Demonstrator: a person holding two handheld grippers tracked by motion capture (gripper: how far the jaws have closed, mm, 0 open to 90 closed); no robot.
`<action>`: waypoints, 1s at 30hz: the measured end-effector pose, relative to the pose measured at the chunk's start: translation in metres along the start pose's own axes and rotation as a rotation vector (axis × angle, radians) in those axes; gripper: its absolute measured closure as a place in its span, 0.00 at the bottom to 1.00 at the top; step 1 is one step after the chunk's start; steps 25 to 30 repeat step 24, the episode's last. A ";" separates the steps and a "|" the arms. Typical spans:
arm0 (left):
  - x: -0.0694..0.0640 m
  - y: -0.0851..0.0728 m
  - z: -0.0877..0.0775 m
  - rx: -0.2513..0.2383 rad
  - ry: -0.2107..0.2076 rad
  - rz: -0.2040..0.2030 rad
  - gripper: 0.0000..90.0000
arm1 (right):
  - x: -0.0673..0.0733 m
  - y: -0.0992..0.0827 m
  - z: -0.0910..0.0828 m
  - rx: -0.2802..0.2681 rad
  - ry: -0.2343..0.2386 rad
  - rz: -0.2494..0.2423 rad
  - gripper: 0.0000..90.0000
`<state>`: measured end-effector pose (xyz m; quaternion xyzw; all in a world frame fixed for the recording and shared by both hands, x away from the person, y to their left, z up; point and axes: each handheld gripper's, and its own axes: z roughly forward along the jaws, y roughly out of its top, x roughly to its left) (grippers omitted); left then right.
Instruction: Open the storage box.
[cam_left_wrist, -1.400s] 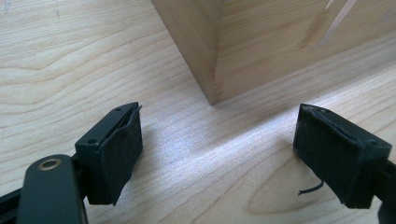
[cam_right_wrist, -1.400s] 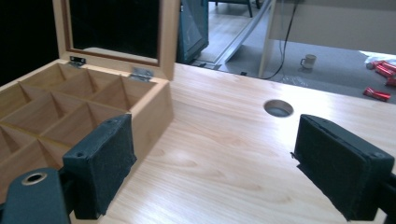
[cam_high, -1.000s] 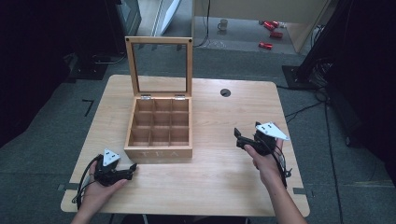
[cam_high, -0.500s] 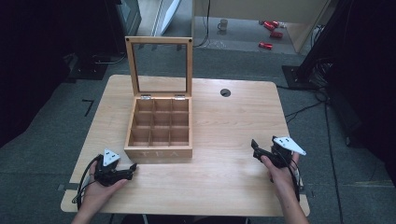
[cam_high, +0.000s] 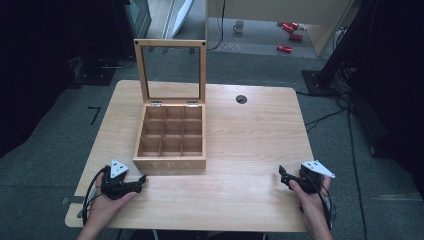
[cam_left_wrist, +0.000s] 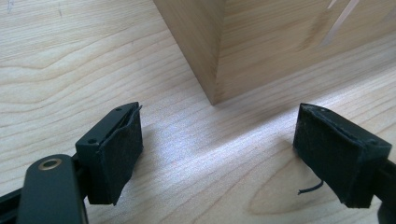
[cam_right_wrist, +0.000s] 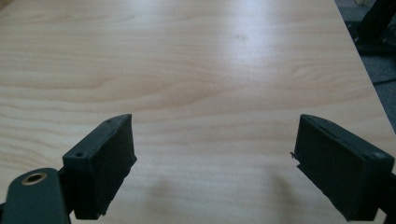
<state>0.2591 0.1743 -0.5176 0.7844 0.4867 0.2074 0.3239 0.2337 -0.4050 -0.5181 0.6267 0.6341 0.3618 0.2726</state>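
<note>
Both our claws gape empty: left claw (cam_high: 142, 179) beside the box (cam_high: 170, 162), right claw (cam_high: 283, 175) well apart. A careless push could topple its raised lid (cam_high: 171, 70).

Black tongs, bare forearms

Left tongs (cam_high: 142, 179) and right tongs (cam_high: 281, 173) are matte black, each topped by a grey three-cornered plate, a black cable trailing behind; blocky jaws carry fuzzy dark pads (cam_left_wrist: 122, 154), small screws, and a brass-ringed pivot hole.

Box (cam_high: 170, 145) on table (cam_high: 250, 130) left of centre, left claw (cam_high: 143, 178) just before it, right claw (cam_high: 282, 175) well right
</note>
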 end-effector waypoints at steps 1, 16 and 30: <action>0.000 0.000 0.000 0.000 0.000 0.000 0.18 | -0.002 -0.002 0.000 0.017 -0.002 0.001 0.13; 0.000 0.000 0.000 0.000 0.000 0.000 0.18 | -0.002 -0.009 -0.001 0.118 -0.025 -0.086 0.12; 0.000 0.000 0.000 0.000 0.000 0.000 0.18 | -0.002 -0.009 -0.001 0.119 -0.023 -0.088 0.12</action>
